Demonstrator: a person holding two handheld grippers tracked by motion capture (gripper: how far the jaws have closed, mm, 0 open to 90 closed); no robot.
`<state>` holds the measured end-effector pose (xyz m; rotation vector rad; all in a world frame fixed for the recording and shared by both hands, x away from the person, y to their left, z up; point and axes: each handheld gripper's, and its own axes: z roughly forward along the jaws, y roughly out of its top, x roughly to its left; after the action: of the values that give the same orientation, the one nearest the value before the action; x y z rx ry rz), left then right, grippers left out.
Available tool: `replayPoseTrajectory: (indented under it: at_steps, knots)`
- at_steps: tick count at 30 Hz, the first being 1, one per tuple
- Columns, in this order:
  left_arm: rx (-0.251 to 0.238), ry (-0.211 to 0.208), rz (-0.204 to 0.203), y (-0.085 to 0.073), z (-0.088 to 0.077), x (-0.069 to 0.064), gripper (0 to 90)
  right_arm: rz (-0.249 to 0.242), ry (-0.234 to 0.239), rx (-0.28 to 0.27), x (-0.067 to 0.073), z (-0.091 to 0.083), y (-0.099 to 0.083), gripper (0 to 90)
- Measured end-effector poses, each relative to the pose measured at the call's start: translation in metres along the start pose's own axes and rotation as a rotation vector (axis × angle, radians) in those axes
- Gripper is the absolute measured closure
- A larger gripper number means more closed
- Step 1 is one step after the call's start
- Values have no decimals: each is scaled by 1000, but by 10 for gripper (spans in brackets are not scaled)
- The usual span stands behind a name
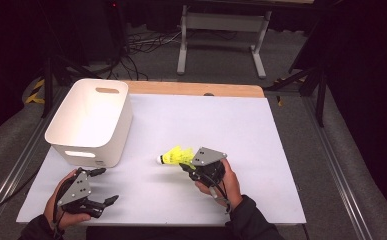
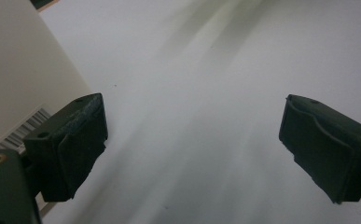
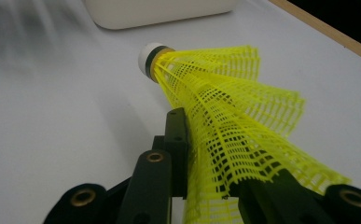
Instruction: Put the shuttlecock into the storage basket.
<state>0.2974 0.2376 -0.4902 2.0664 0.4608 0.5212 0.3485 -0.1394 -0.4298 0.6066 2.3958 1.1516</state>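
Just ahead of the left gripper (image 1: pixel 101 186), whose jaws stand wide apart with nothing between them, sits a white plastic bin (image 1: pixel 112 135), near but not touching. To its right, the right gripper (image 3: pixel 206 158) is clamped on the mesh skirt of a yellow shuttlecock (image 3: pixel 225 107), cork tip (image 3: pixel 146 58) pointing away from the jaws toward the bin. The shuttlecock looks feather-light and springy; its lattice likely crumples under a hard squeeze, so a hold on the skirt calls for little force. Beneath both lies a smooth white tabletop (image 1: pixel 261 150); beyond it, dark floor with cables.
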Motion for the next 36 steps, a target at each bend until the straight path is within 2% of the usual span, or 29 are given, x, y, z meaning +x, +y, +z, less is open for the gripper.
replayPoseTrajectory:
  at_steps: [3,8,15,18,22,24,33,35,36]
  knots:
    - [5,-22,14,4,4,-3,97,-14,10,6,2,-2,0,790]
    - [14,-37,15,14,17,-7,98,-32,16,12,4,-2,2,790]
    - [47,-70,78,30,41,-11,136,-65,36,31,10,4,4,789]
    - [61,-86,84,33,53,-13,146,-77,50,38,13,6,5,789]
    - [55,-101,86,39,64,-14,163,-91,67,51,16,8,6,788]
    - [71,-132,91,44,70,-14,181,-99,75,59,19,9,6,788]
    - [91,-155,124,64,96,-14,246,-145,102,94,29,16,9,786]
    - [105,-187,133,67,102,-16,254,-151,109,98,31,18,10,785]
    - [109,-178,138,68,104,-17,278,-155,111,103,32,18,10,784]
